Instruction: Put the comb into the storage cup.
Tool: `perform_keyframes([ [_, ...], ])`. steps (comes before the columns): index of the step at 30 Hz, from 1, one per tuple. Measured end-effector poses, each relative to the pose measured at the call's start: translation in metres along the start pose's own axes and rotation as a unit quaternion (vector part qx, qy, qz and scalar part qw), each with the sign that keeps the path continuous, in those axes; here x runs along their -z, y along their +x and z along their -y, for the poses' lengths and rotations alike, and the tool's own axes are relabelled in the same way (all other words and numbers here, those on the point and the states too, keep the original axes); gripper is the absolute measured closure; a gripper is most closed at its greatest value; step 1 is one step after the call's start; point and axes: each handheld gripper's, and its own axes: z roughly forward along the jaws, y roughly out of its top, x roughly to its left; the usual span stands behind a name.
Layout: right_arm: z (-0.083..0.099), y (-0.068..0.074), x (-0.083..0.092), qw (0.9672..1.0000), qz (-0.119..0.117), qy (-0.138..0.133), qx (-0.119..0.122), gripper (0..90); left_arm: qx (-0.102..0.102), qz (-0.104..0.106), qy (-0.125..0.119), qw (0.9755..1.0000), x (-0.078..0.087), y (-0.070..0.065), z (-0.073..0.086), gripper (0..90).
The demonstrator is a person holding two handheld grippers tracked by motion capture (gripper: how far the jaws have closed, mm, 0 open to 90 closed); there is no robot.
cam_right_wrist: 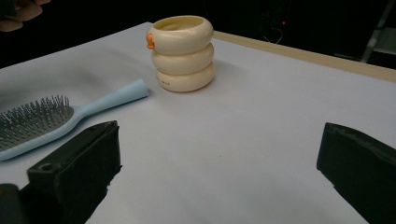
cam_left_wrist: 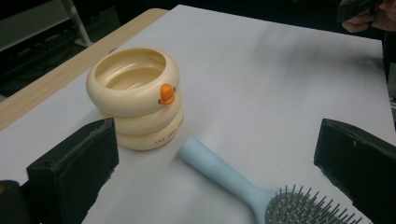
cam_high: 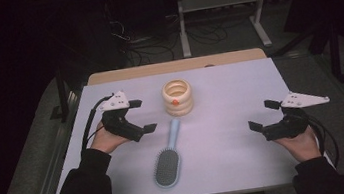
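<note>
A: Where does the hairbrush [cam_high: 168,158] lie?

B: On the white table [cam_high: 220,95], a little toward six o'clock from the centre in the high view. It is pale blue, its bristled head at six o'clock and its handle running up toward twelve, leaning slightly to one o'clock.

A: And the cream thing beyond it?

B: A ringed cup [cam_high: 177,97], three stacked bulges with a small orange beak on the front. It stands upright at twelve o'clock from the brush. The handle's tip comes near its base; in the left gripper view the tip sits just beside the cup [cam_left_wrist: 135,100] without touching it.

A: What about the left gripper [cam_high: 142,116]?

B: It is held at nine o'clock from the cup, off the brush. Its jaws are spread wide with nothing between them. In its own view, the hairbrush [cam_left_wrist: 243,184] lies in the gap ahead, on the table.

A: The right gripper [cam_high: 262,115]?

B: Near the table's three o'clock edge, well apart from both the brush and the cup. Its jaws are also released, wide apart, gripping nothing. Its own view looks across bare table [cam_right_wrist: 243,140] to the cup [cam_right_wrist: 183,52] at about eleven o'clock and the hairbrush [cam_right_wrist: 51,119] at nine.

A: Do the grippers touch anything?

B: No. Each is clear of the brush and the cup.
</note>
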Motion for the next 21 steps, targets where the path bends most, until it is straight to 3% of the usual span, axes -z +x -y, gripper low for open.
perform_keyframes([
  [7,0.0,0.001,-0.001,1.0,-0.002,0.001,0.001,0.0,-0.01,0.019,0.018,0.9996,-0.018,-0.007,-0.002,0.0],
  [21,0.0,0.001,-0.001,1.0,-0.004,0.003,0.001,0.0,-0.018,0.042,0.036,0.9983,-0.033,-0.013,-0.003,0.0],
])
